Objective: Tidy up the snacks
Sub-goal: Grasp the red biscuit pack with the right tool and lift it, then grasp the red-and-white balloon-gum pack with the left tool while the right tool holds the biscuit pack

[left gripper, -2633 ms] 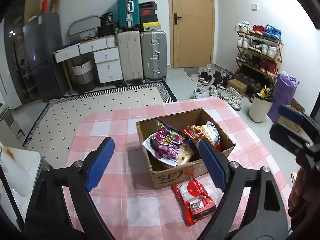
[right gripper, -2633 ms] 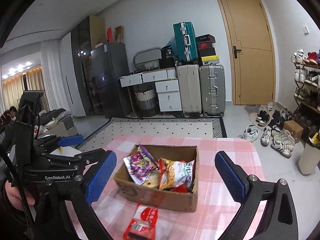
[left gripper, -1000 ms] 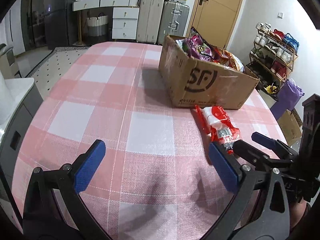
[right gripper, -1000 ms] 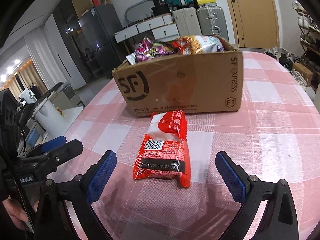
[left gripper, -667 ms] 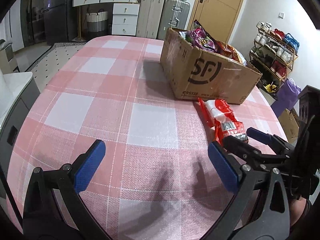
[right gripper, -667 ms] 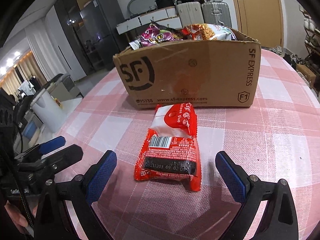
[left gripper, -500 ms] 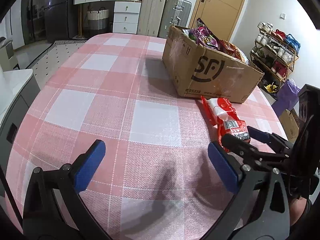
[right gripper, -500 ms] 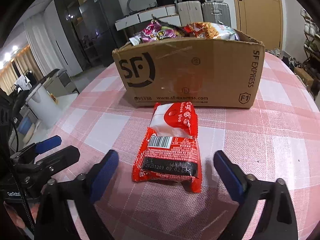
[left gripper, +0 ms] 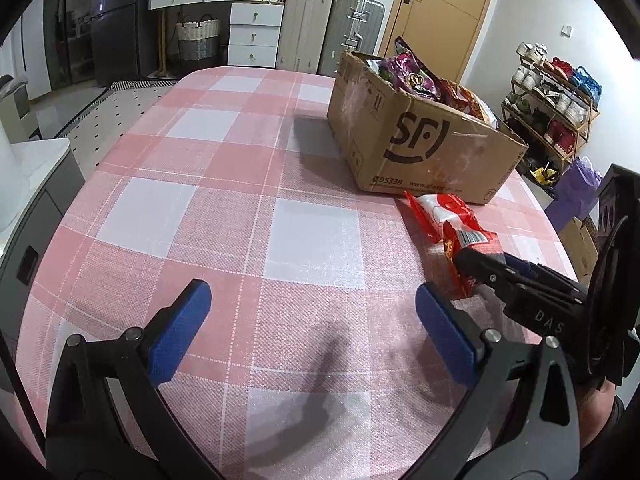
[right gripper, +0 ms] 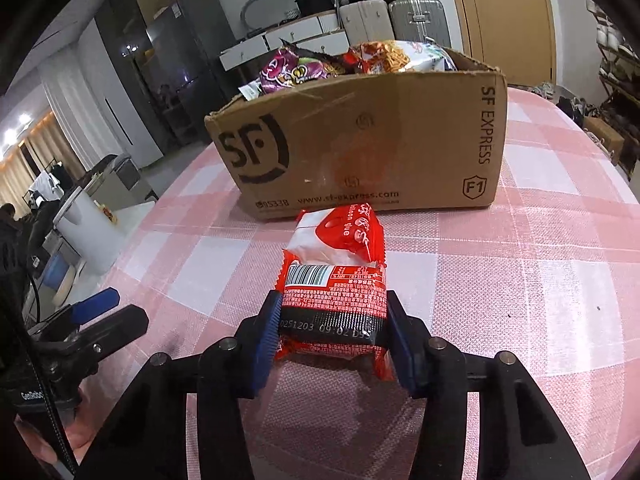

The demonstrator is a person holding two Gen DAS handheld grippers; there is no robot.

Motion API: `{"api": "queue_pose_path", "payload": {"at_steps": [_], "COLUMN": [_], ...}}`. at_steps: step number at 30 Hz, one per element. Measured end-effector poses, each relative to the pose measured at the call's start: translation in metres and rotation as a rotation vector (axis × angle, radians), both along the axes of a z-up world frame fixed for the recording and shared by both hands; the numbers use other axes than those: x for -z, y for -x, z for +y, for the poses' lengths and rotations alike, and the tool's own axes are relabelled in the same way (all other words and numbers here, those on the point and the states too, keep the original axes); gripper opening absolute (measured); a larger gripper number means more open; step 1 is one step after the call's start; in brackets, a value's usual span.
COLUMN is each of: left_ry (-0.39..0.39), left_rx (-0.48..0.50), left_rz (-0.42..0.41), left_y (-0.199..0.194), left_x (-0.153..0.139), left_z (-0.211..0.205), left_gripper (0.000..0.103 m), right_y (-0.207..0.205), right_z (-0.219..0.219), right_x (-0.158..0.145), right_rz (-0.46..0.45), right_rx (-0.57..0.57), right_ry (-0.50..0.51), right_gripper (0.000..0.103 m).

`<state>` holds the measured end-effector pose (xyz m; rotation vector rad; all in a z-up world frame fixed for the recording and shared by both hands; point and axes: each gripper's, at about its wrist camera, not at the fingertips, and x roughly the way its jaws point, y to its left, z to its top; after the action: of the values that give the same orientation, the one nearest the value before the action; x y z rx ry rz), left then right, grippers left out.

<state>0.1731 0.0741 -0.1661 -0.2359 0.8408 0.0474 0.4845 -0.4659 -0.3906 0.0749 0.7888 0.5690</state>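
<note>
A red and white snack packet point(right gripper: 336, 276) lies on the pink checked tablecloth point(right gripper: 520, 280), just in front of a brown SF cardboard box point(right gripper: 360, 148) holding several snack bags. My right gripper point(right gripper: 334, 332) is closing on the packet's near end, and both blue pads press its sides. In the left wrist view the packet point(left gripper: 452, 224) lies to the right, with the right gripper point(left gripper: 480, 264) clamped on it. My left gripper point(left gripper: 308, 328) hangs open over bare cloth, nothing between its fingers.
The cardboard box point(left gripper: 420, 136) stands at the table's far right. Suitcases point(left gripper: 332, 28), white drawers point(left gripper: 252, 28) and a door point(left gripper: 440, 8) line the back wall. A shoe rack point(left gripper: 552, 100) stands right of the table, a white bin point(right gripper: 88, 232) off its left edge.
My right gripper's jaws have gone from wide open to clamped on the near end of the red packet. The left gripper stays open and nearly still.
</note>
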Motion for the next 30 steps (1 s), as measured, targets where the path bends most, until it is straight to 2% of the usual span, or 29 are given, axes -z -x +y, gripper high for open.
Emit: {"api": "queue_pose_path", "payload": {"at_steps": [9,17,23,30], "left_ry": [-0.013,-0.033,-0.035,-0.034], "left_rx": [0.004,0.018,0.063,0.112], "left_rz": [0.023,0.043,0.063,0.084], "left_y": [0.001,-0.002,-0.018,-0.056], "left_x": [0.001,0.003,0.003,0.0], "left_z": [-0.005,-0.014,-0.032,-0.063], "left_gripper": [0.102,0.102,0.102,0.102], "right_y": [0.007,0.024,0.023,0.01], "right_z": [-0.01,-0.038,-0.077,-0.116], "right_x": [0.002,-0.007,-0.012,-0.019], "right_rz": [0.017,-0.002,-0.019,-0.046], "right_rx": [-0.025,-0.014,0.049,0.109], "right_ry": [-0.057,-0.119,-0.153,-0.181], "right_gripper": [0.05,0.05,0.05,0.05]}}
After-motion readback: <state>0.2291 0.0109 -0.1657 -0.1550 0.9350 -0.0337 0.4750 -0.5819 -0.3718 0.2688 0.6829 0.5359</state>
